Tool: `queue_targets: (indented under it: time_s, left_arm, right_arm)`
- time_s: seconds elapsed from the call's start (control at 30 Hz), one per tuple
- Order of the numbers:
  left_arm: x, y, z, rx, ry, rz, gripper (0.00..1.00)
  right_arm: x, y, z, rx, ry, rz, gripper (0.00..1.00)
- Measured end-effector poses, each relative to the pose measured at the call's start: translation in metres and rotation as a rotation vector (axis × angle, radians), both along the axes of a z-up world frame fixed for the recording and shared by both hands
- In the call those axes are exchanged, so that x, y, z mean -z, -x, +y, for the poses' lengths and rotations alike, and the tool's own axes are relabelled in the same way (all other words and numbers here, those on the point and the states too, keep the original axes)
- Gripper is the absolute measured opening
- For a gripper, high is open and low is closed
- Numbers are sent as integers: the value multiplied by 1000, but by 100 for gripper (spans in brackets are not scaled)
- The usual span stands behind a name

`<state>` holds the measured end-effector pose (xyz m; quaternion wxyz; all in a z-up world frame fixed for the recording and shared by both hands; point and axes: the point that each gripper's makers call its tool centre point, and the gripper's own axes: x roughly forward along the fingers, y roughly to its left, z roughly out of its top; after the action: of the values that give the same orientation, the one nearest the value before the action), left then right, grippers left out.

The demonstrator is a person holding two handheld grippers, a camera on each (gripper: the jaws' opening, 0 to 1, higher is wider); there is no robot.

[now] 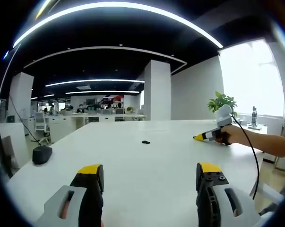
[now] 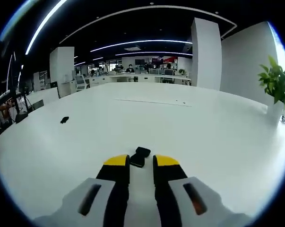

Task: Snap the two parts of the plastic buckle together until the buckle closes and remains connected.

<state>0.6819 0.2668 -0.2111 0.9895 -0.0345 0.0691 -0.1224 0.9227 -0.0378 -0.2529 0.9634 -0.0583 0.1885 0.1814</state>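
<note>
Black buckle part (image 2: 140, 156) at right hand-held gripper (image 2: 141, 163) tips; left hand-held gripper (image 1: 151, 171) wide.

far buckle part (image 1: 145, 142) too small to make out, person's arm (image 1: 270, 143) cut off at right edge

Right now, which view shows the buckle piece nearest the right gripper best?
The right gripper view: the black buckle piece lies on the white table just beyond the right gripper. The left gripper view shows that gripper, distant, in a hand.
</note>
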Motion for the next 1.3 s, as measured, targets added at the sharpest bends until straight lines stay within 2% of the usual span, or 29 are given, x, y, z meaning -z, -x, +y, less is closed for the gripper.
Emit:
queue_targets:
  time_s: [0.37, 0.87, 1.1, 1.3]
  left_arm:
    - [0, -2, -1, -1, -4, 8, 81]
    - [-9, 0, -16, 34, -50, 1, 81]
    - [-3, -10, -19, 40, -72, 18, 80]
    - [-10, -27, -20, 51, -60, 7, 80]
  right_arm:
    - [0, 0, 1, -14, 0, 0, 14]
    - [-1, 5, -1, -33, -9, 1, 12]
    - [-2, 8, -3, -43, -13, 2, 12]
    - [-3, 12, 0, -58, -28, 7, 12]
